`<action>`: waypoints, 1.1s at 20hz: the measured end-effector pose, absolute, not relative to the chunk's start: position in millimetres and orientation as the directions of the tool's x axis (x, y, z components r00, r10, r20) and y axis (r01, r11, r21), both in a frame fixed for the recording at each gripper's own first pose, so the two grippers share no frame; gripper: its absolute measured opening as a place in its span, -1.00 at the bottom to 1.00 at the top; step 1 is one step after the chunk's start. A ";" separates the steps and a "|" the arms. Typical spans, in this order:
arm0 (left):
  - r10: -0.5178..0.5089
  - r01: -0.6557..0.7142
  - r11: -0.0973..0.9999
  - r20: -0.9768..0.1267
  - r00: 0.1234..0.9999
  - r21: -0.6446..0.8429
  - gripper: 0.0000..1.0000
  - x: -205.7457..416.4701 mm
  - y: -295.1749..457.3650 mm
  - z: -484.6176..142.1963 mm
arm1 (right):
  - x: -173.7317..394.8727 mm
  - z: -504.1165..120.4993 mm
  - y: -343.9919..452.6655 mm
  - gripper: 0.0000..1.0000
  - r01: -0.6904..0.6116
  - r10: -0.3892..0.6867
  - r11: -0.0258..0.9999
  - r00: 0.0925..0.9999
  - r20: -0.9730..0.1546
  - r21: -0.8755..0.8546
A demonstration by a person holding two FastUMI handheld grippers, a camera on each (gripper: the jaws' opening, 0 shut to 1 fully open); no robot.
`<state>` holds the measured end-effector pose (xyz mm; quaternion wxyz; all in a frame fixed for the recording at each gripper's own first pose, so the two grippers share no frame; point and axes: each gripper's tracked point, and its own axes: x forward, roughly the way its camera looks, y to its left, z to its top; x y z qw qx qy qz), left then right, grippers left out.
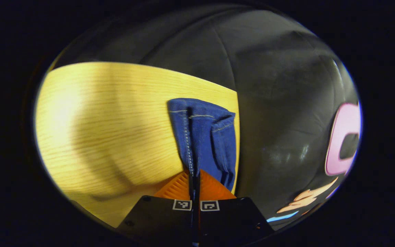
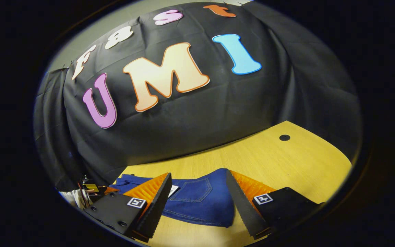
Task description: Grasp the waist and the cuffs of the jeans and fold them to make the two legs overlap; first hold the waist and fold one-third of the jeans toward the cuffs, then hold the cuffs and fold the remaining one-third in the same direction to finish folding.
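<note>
In the left gripper view the left gripper (image 1: pixel 194 178) is closed down on the jeans (image 1: pixel 204 140): its two fingers meet with only a thin line of cloth between them, pinching the blue denim at a stitched seam. From the pinch the denim runs away along the table (image 1: pixel 108 123) toward its far edge, ending in two hemmed cuffs that lie side by side near the booth wall (image 1: pixel 279 103). The cloth looks bunched into lengthwise folds, though the picture is a little blurred, so how many layers are caught in the pinch is hard to say. A broad shadow falls across the wood to the left of the denim.

In the right gripper view the right gripper (image 2: pixel 199 192) stands wide, its fingers well apart and holding nothing. Between and beyond them the jeans (image 2: pixel 197 199) lie flat on the table (image 2: pixel 286 164), showing a back pocket (image 2: pixel 192 190) with pale stitching and a small label (image 2: pixel 173 190) beside it. A dark round hole (image 2: pixel 284 137) sits in the tabletop farther off, near the wall (image 2: pixel 201 116). At the far left the blue cloth stretches toward another gripper (image 2: pixel 94 190), too small to judge.
</note>
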<state>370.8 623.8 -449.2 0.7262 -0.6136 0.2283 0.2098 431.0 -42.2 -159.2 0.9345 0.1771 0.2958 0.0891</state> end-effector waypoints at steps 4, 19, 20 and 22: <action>-0.028 -0.369 0.363 -0.406 0.913 -0.855 -1.00 403.0 582.3 -362.8 | 423.5 -150.0 -72.6 0.86 -0.061 0.269 0.921 0.814 -0.515 0.385; -0.412 -0.002 0.589 -0.303 0.859 -0.808 -1.00 393.5 337.0 -288.0 | 393.6 -129.2 -167.5 0.95 0.008 0.222 0.912 0.831 -0.509 0.410; -0.438 0.014 0.608 -0.321 0.840 -0.794 -1.00 391.1 319.6 -293.9 | 391.8 -130.5 -171.5 0.95 0.016 0.217 0.913 0.828 -0.516 0.409; -0.477 0.031 0.647 -0.372 0.796 -0.762 -1.00 383.5 285.4 -314.1 | 383.7 -134.6 -185.3 0.95 0.031 0.205 0.914 0.825 -0.527 0.404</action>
